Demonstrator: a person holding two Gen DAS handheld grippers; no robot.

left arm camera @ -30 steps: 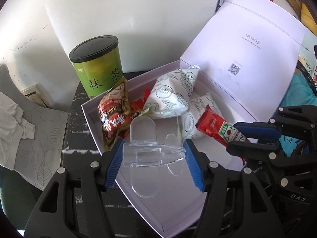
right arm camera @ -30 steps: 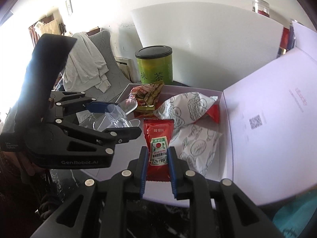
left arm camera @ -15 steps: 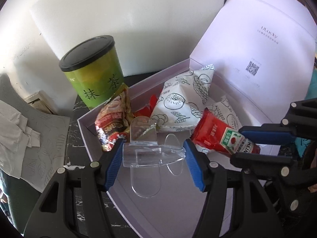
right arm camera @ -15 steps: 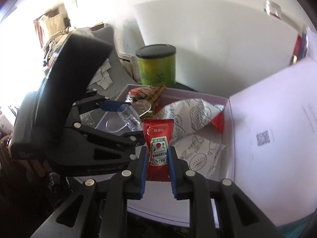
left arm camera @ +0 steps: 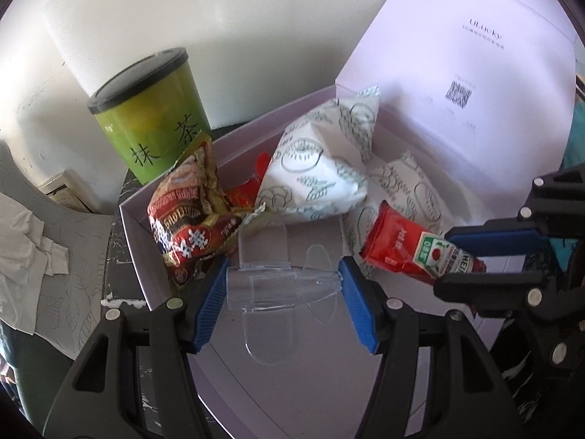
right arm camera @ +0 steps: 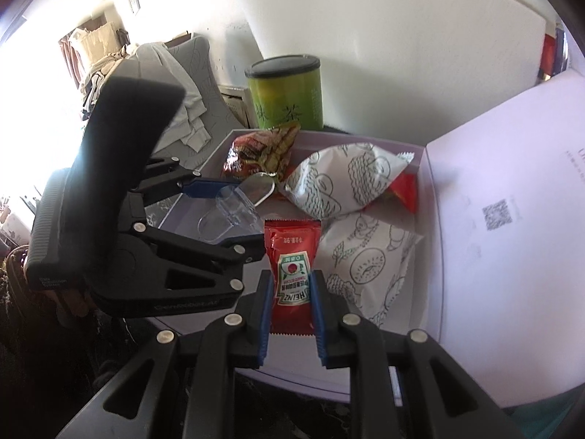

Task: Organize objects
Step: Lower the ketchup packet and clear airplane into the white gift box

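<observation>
My right gripper (right arm camera: 290, 294) is clamped tight on a red ketchup packet (right arm camera: 292, 263), label reading "HEINZ" under a tomato emblem; the packet hangs over the near part of the open white box (right arm camera: 420, 168). My left gripper (left arm camera: 281, 285) stands partly spread, its blue pads pressing both ends of a clear plastic clip (left arm camera: 278, 281), held above the box floor at about 6 o'clock in the left view. In that view the ketchup packet (left arm camera: 406, 252) sits at 3 o'clock of the clip.

Inside the box, at 12 o'clock of the ketchup packet in the right view, lie two white wrapped snacks (right arm camera: 347, 183) printed with line drawings of food. At 11 o'clock lies a red and gold snack bag (left arm camera: 190, 216); its lettering is not legible to me.

The raised box lid (left arm camera: 475, 84) carries a QR code and the word "ULucky". Behind the box, at 11 o'clock, stands a green tin (left arm camera: 150, 124) with a black lid, marked "抹茶".
</observation>
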